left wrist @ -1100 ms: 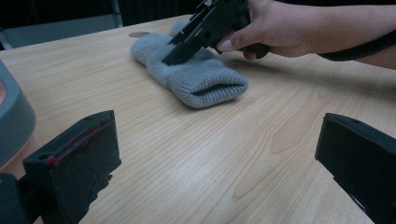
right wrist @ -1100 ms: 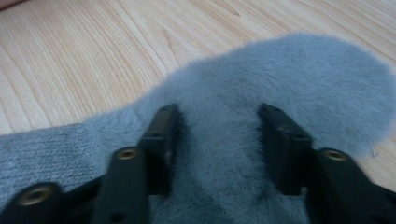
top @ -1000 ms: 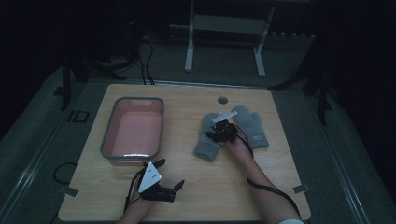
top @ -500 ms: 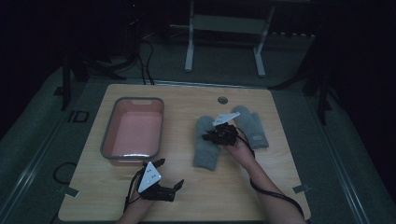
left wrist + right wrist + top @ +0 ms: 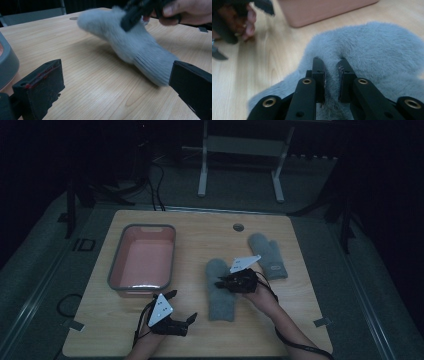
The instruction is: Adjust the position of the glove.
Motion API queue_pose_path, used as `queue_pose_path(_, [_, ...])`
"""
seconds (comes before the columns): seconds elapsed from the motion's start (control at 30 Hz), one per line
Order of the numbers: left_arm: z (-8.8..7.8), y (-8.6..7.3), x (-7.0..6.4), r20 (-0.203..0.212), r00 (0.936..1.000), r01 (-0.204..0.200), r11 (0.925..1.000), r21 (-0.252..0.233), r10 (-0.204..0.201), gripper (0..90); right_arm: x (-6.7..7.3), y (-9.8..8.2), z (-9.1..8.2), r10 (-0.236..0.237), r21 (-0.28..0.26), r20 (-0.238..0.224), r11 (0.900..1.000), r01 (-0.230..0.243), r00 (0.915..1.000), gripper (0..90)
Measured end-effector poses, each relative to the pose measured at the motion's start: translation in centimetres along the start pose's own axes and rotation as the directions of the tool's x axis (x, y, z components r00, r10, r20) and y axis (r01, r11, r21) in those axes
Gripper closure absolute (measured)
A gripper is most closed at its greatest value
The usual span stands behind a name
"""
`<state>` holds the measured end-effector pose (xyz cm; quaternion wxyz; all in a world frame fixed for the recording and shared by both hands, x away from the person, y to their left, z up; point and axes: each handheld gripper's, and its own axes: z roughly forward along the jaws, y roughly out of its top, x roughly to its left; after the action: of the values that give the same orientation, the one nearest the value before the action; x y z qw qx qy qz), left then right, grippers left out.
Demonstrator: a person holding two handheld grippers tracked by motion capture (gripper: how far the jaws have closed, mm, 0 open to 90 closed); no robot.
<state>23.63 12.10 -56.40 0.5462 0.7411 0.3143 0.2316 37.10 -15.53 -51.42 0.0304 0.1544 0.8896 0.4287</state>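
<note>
Mittens number two, both grey and fleecy: the near mitten (image 5: 221, 290) lies at the middle of the wooden table (image 5: 200, 240), and the far mitten (image 5: 268, 255) lies flat just beyond it toward the right edge, apart from the first. One grey-walled bin (image 5: 142, 256) with a pink inside is set on the left half of the table, and one small round grommet (image 5: 238, 227) is sunk into the top near the far edge. Two grippers are counted. The right gripper (image 5: 331, 65) is clamped on the near mitten, a fold of fleece being pinched between its closely set jaws in the right gripper view; its jaws have just been closing on that fleece. In the left gripper view this mitten is seen lifted at its upper part, with its cuff end down at the tabletop, though the picture is blurred by motion there. The left gripper (image 5: 181, 310) is held at the near left of the table, released, its jaws wide apart with nothing between them. The person's forearms are cut off by the bottom edge of the high view, and the surroundings beyond the table are too dark to be made out.
</note>
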Motion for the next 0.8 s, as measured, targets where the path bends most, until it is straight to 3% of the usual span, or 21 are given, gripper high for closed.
queue_pose_path(0.1, [0.0,0.0,0.0,-0.001,1.0000,0.003,1.0000,-0.001,-0.003,0.1,-0.1,-0.9,1.0,0.002,0.030,-0.011,1.000,-0.002,0.9999,79.3])
queue_pose_path(0.23, [0.0,0.0,0.1,0.000,1.0000,0.002,1.0000,0.000,-0.002,0.1,-0.7,-1.9,2.1,0.016,0.071,0.010,0.997,-0.017,0.9998,77.1])
queue_pose_path(0.33, [0.0,0.0,0.0,0.000,1.0000,0.003,1.0000,-0.001,-0.003,0.1,-1.0,-2.2,2.4,0.025,0.072,0.006,0.997,-0.025,0.9997,73.2])
queue_pose_path(0.43, [0.0,0.0,0.1,0.002,1.0000,0.003,1.0000,0.000,-0.003,0.1,-1.4,-2.4,2.6,0.053,0.069,0.013,0.996,-0.054,0.9985,54.0])
queue_pose_path(0.6, [0.0,0.0,0.1,0.003,1.0000,0.003,1.0000,0.000,-0.003,0.1,-1.0,-1.8,1.8,0.025,0.066,0.034,0.997,-0.028,0.9991,41.9])
queue_pose_path(0.67, [0.0,0.0,0.0,0.003,1.0000,0.003,1.0000,0.001,-0.003,0.1,-1.0,-1.5,1.2,0.029,0.054,0.049,0.998,-0.032,0.9984,40.1])
queue_pose_path(0.8, [0.0,0.0,0.0,0.003,1.0000,0.004,1.0000,0.001,-0.004,0.1,-1.2,-0.9,-0.5,0.047,0.019,0.096,0.999,-0.049,0.9943,27.8])
